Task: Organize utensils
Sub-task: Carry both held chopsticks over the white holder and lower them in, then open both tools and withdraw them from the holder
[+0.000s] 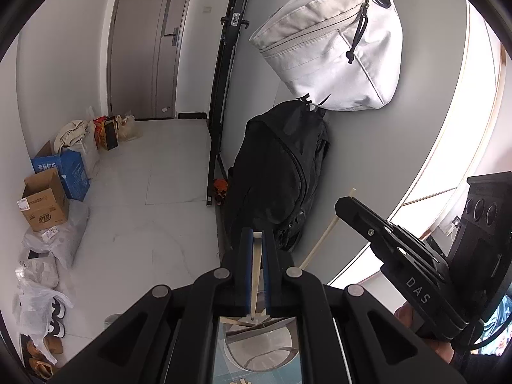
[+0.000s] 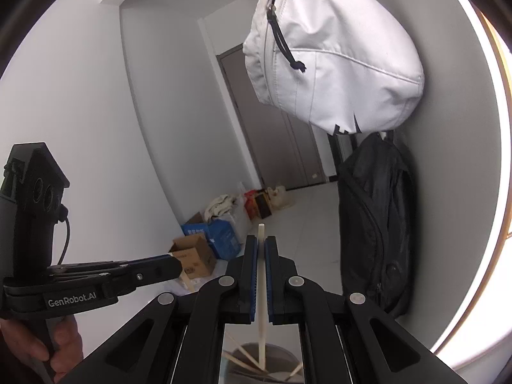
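Now my left gripper is clenched on a pale chopstick, its lower tip over the round holder below. My right gripper clamps another chopstick, which reaches down into the cup among other sticks. Open floor lies ahead; a black backpack and white bag crowd the wall on the right.

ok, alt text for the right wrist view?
The right gripper is shut on an upright pale chopstick whose lower end dips into a round cup holding more sticks. The left gripper reaches in from the left, and a white bag hangs above a black backpack.
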A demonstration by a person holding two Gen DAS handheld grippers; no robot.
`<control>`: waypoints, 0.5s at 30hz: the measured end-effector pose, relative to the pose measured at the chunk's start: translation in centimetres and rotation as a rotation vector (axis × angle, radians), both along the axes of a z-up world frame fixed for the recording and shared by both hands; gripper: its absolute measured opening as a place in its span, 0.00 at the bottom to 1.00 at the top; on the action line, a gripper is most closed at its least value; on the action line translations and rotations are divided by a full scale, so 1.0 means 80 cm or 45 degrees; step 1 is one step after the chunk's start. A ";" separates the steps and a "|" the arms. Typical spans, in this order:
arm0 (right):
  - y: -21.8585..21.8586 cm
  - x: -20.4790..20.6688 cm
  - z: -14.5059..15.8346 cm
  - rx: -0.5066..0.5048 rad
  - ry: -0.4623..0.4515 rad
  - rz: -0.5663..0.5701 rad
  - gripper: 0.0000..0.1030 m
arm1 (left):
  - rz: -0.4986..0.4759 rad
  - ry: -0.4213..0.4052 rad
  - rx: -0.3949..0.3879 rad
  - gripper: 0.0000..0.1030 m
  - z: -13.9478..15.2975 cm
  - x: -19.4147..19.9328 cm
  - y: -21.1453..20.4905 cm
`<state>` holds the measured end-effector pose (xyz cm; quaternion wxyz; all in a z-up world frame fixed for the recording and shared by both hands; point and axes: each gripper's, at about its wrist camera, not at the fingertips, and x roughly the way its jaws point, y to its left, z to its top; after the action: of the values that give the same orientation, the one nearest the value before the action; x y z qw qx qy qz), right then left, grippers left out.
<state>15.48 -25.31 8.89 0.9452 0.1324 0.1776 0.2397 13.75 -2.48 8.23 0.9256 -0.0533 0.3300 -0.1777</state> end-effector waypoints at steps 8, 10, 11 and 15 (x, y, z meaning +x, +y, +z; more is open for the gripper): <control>0.007 0.004 -0.036 -0.062 0.059 0.037 0.04 | -0.048 0.059 -0.019 0.01 -0.024 0.011 -0.002; 0.011 0.003 -0.045 -0.074 0.082 0.067 0.04 | -0.077 0.071 -0.026 0.01 -0.028 0.011 -0.002; 0.013 0.004 -0.050 -0.078 0.098 0.090 0.04 | -0.089 0.081 -0.026 0.01 -0.030 0.011 -0.002; 0.022 0.002 -0.069 -0.086 0.182 0.157 0.05 | -0.142 0.096 -0.045 0.01 -0.039 0.014 -0.005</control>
<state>15.63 -23.58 3.35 0.9175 0.1062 0.2603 0.2813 14.87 -2.87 5.13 0.9001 -0.0577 0.3638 -0.2325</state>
